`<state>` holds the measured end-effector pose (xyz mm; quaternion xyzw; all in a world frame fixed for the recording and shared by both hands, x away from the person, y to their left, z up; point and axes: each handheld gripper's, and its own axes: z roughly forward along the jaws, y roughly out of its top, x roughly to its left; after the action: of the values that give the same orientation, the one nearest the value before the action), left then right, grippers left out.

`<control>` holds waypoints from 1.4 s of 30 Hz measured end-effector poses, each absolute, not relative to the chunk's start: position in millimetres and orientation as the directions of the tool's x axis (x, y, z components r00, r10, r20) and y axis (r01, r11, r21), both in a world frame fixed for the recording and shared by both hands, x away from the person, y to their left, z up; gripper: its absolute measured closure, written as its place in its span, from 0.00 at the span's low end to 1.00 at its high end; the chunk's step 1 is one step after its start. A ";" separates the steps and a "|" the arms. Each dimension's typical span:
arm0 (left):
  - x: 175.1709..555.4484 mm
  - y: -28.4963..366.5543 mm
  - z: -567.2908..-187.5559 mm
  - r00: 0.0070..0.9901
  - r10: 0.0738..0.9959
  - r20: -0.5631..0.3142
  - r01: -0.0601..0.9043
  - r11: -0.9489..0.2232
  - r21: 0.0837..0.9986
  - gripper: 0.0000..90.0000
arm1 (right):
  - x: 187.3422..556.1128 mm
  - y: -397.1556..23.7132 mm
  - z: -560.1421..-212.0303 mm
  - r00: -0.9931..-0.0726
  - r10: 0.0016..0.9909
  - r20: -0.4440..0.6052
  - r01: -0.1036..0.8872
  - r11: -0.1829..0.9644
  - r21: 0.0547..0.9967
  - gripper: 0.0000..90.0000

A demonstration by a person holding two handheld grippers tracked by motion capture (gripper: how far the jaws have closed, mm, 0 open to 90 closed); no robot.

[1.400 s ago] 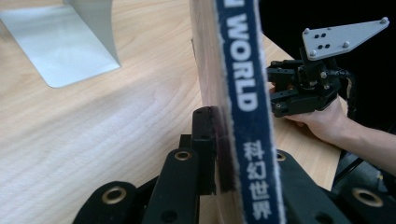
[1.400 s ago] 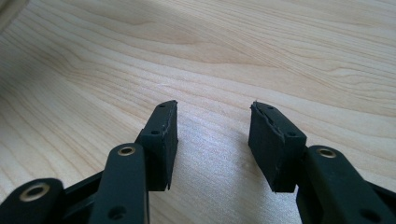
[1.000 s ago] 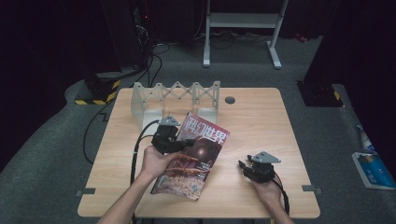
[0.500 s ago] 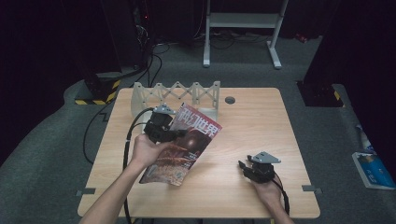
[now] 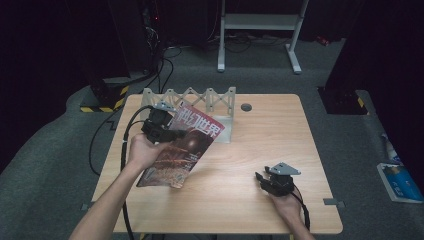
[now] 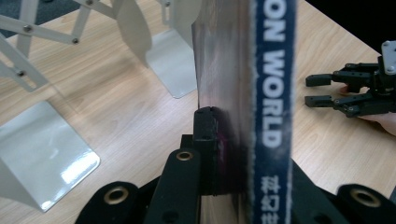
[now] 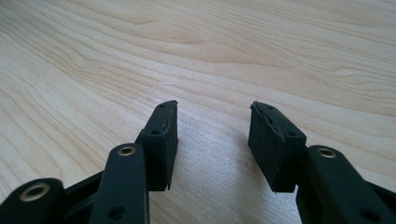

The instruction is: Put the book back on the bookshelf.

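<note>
Dark room all around, and the wooden desk [image 5: 260, 145] is sitting lit in the middle. Left gripper [image 5: 161, 126] is clamping a magazine [image 5: 182, 147] by its edge, holding it tilted above the desk's left half, just in front of the white accordion rack [image 5: 192, 100]. Right gripper [image 5: 272, 181] is resting near the front right, jaws gaping wide with nothing between them.

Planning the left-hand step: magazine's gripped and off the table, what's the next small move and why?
Probably carry the magazine toward the white rack behind it. The left gripper is clamped on it, the slots look free, and the right gripper rests open, apart.
</note>
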<state>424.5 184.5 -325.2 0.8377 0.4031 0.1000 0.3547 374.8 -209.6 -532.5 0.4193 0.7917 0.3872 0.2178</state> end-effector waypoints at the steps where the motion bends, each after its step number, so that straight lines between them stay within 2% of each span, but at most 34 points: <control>1: 425.4 186.2 -324.6 0.651 0.750 -0.117 0.606 -0.421 0.675 0.93 | 374.8 -209.7 -532.5 -0.554 0.833 -0.021 0.495 0.350 0.795 0.58; 42: 453.8 242.6 -298.9 0.517 0.849 -0.112 0.696 -0.340 0.633 0.92 | 374.9 -209.6 -532.7 -0.553 0.833 -0.022 0.494 0.349 0.796 0.57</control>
<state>453.8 242.6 -298.9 0.8097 0.4770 0.1193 0.3203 374.9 -209.6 -532.7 0.4190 0.7916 0.3872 0.2191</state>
